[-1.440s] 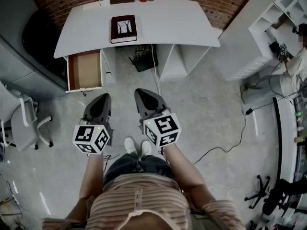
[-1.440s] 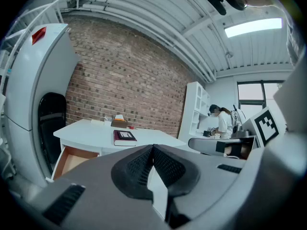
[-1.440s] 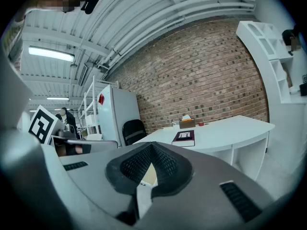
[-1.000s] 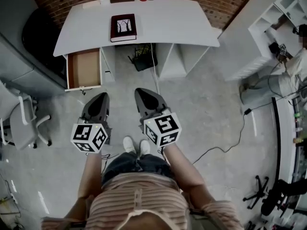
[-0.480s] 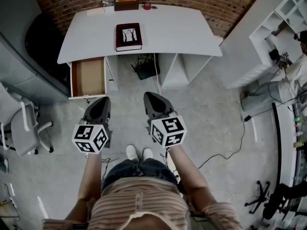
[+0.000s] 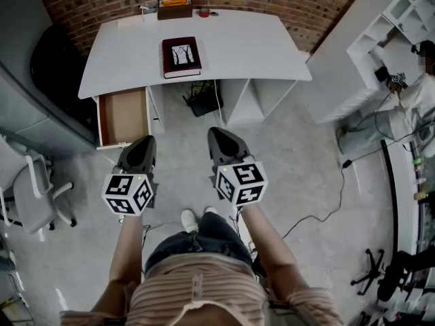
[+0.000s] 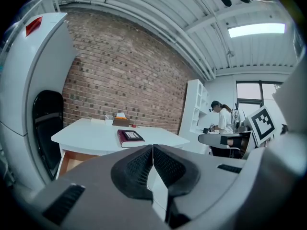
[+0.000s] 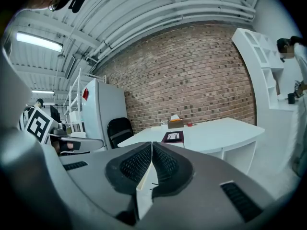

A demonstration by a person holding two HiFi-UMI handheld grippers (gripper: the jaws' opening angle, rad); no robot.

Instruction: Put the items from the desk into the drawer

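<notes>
Head view: book (image 6: 181,57) lies flat on tabletop (image 6: 238,46), near its front edge. Drawer (image 6: 124,117) under the left end stands open. Left gripper (image 6: 141,145) and right gripper (image 6: 223,138) are over floor (image 6: 292,155), well apart from the tabletop.
Left gripper view: jaws together, nothing between.
Right gripper view: jaws together, empty.

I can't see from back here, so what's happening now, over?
Left gripper, right gripper: shut, empty. Dark red hardcover book on white desk; brown-lined drawer open. Nothing blocking.
</notes>
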